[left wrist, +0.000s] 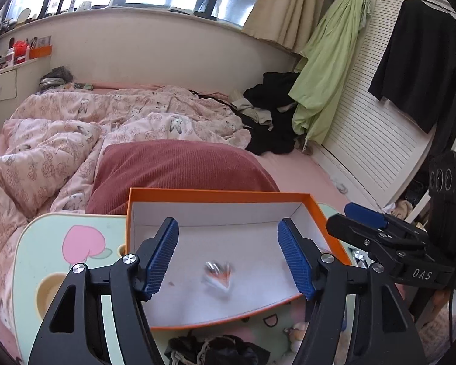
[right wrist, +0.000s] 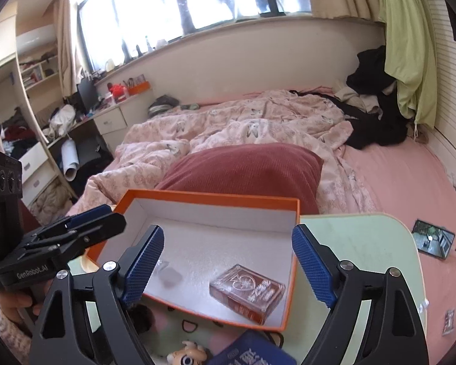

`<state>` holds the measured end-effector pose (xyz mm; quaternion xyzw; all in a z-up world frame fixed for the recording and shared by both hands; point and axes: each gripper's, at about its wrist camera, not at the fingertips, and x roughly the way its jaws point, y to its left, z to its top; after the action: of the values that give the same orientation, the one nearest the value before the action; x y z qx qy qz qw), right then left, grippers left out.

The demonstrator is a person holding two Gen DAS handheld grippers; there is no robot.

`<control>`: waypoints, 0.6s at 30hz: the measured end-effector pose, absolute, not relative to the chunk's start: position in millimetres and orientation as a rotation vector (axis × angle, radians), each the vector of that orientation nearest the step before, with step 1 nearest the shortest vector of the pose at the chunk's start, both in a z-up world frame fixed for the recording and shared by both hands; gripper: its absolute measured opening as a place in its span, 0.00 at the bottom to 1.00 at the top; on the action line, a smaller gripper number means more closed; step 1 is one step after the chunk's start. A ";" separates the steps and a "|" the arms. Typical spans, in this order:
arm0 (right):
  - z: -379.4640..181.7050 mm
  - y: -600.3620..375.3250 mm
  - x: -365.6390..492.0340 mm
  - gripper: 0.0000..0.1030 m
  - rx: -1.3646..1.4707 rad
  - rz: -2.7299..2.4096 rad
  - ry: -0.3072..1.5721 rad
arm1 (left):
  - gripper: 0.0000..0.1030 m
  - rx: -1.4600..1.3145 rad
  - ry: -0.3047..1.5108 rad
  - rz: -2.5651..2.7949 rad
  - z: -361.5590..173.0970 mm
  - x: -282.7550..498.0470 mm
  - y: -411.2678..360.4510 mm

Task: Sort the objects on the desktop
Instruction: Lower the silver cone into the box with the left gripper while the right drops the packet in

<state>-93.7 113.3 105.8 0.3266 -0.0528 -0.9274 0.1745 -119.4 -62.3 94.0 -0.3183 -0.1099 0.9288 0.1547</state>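
A pale green lap table (right wrist: 358,243) with a peach print fills the lower frame, standing on the pink bed (right wrist: 410,182). On it sit an orange box (right wrist: 215,196), centre, a blue booklet (right wrist: 255,349) and a small figurine (right wrist: 188,354) at the bottom edge.

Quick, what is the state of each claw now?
Left claw: open, holding nothing, above the orange box.
Right claw: open, holding nothing.

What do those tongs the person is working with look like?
Both tongs, left and right, are matte black angular frames with silver bolts and ribbed blue pads. One carries white "DAS" lettering, the other "GenRobot.AI". A patterned knit sleeve shows.
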 end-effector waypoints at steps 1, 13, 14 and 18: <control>103.5 116.1 -90.1 0.84 0.939 -2.628 -0.159 | 0.66 -0.916 -0.310 2.668 93.5 -115.3 -62.8; 72.3 147.0 -6.7 0.84 1.055 -2.737 -0.105 | 0.66 -0.990 -0.232 2.694 71.6 -40.3 -58.0; 68.8 148.4 1.0 0.84 1.064 -2.743 -0.090 | 0.66 -0.998 -0.228 2.688 68.1 -32.4 -56.3; 53.0 152.5 25.4 0.84 1.094 -2.742 -0.049 | 0.66 -1.037 -0.195 2.637 54.0 -2.3 -46.3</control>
<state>25.4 152.5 53.0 0.3689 -0.0165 -0.9245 0.0944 -2.3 -46.3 54.0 -0.3609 -0.0678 0.9180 0.1501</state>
